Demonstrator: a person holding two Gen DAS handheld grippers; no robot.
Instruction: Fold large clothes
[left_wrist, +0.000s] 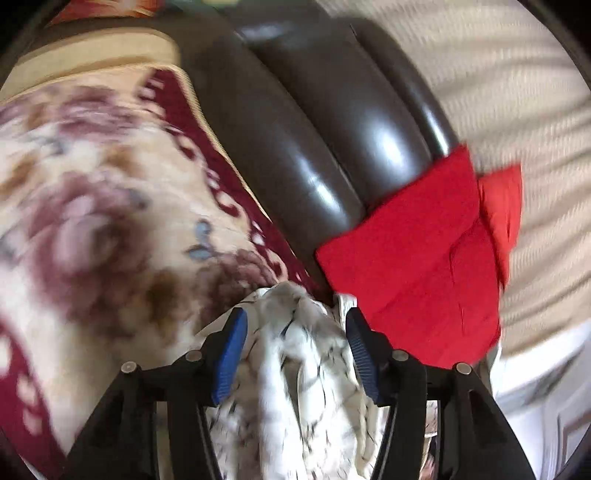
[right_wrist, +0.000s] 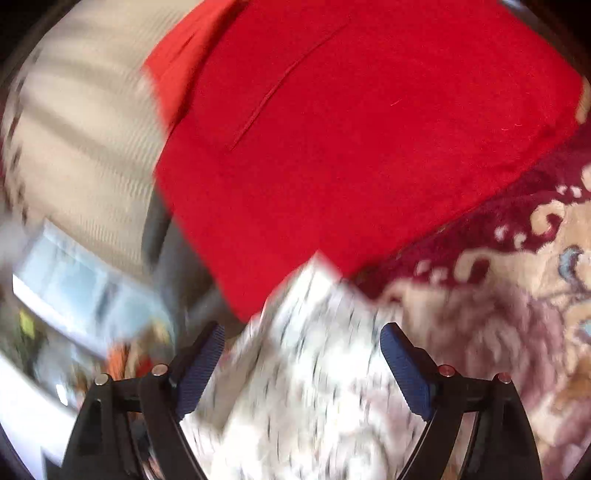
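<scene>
The red cloth (left_wrist: 417, 258) is the thing to steer by here — it lies flat and folded, one end draped over the dark brown leather cushion (left_wrist: 295, 147) and the other reaching down toward the patterned rug (left_wrist: 92, 192), which spreads out in cream and maroon to one side of it. Just below the red cloth's near edge sits the white garment (left_wrist: 295, 354) with its dark speckled print, bunched into loose folds; its top edge overlaps or at least comes right up to the red cloth, though the blur makes it hard to say which. The left hand-held gripper (left_wrist: 293, 325) has its blue pads standing apart on either side of that white bundle, the cloth rising between them; whether the pads still brush the fabric I cannot tell, but they are not pinching it. From the other side, the right hand-held gripper (right_wrist: 301, 343) is spread wide over the same white garment (right_wrist: 314, 369), its pads clear of the cloth — nothing is clamped. Beyond the red cloth (right_wrist: 351, 129) from this side a pale ribbed fabric (right_wrist: 85, 129) shows, and the rug (right_wrist: 517, 277) runs off along the red cloth's lower edge. Everything is smeared by motion.
</scene>
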